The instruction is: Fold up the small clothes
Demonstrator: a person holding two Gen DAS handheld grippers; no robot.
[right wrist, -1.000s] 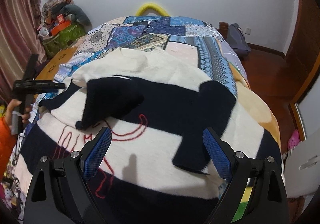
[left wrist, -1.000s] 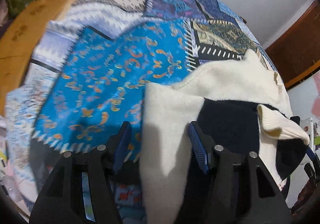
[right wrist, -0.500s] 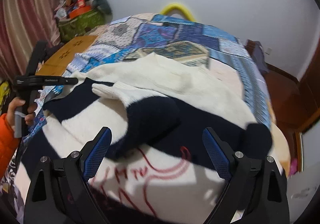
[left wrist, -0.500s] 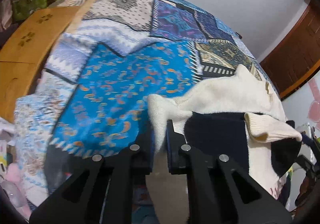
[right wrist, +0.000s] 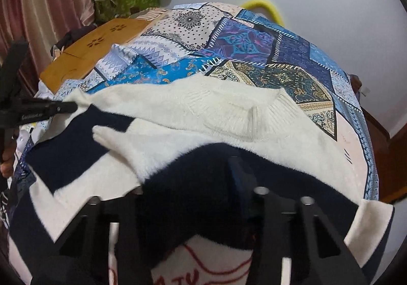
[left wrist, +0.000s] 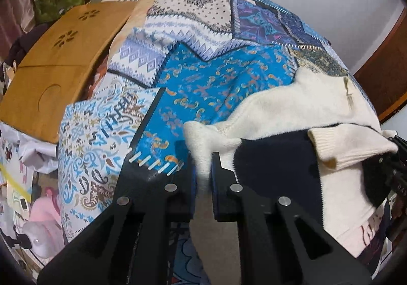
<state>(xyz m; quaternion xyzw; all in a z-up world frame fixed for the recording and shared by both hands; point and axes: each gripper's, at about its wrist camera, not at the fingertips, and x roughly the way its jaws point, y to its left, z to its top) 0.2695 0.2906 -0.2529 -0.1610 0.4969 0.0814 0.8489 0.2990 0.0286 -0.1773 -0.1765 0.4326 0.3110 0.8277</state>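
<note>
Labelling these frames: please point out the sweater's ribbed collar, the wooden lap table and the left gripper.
ribbed collar (right wrist: 269, 114), right wrist view, its ribbed band.
wooden lap table (left wrist: 51, 76), left wrist view, its top.
left gripper (left wrist: 202, 165), left wrist view, between fingertips.

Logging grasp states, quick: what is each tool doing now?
Left tool: shut on the sweater's cream edge.
Right tool: shut on the sweater's dark sleeve.
</note>
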